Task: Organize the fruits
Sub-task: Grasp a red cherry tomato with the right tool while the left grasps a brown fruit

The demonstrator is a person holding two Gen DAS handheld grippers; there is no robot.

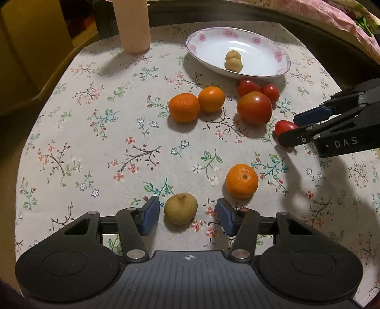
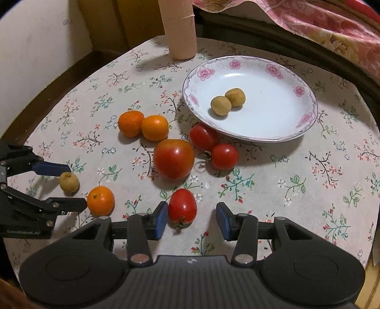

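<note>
My left gripper (image 1: 187,215) is open, its blue pads on either side of a tan longan (image 1: 180,208) on the floral cloth, with a gap on each side. An orange (image 1: 241,181) lies just beyond the right pad. My right gripper (image 2: 192,219) is open around a small oblong tomato (image 2: 182,206), which touches or nearly touches the left pad. The flowered plate (image 2: 294,133) holds two longans (image 2: 228,101). Two oranges (image 2: 143,126), a big tomato (image 2: 173,158) and two small tomatoes (image 2: 213,147) lie in front of the plate.
A tall ribbed pink cylinder (image 2: 179,28) stands at the back left of the table. The dark table edge (image 2: 344,61) curves behind the plate, with pink patterned fabric (image 2: 320,21) beyond it. Bare cloth (image 1: 83,142) lies to the left of the fruit.
</note>
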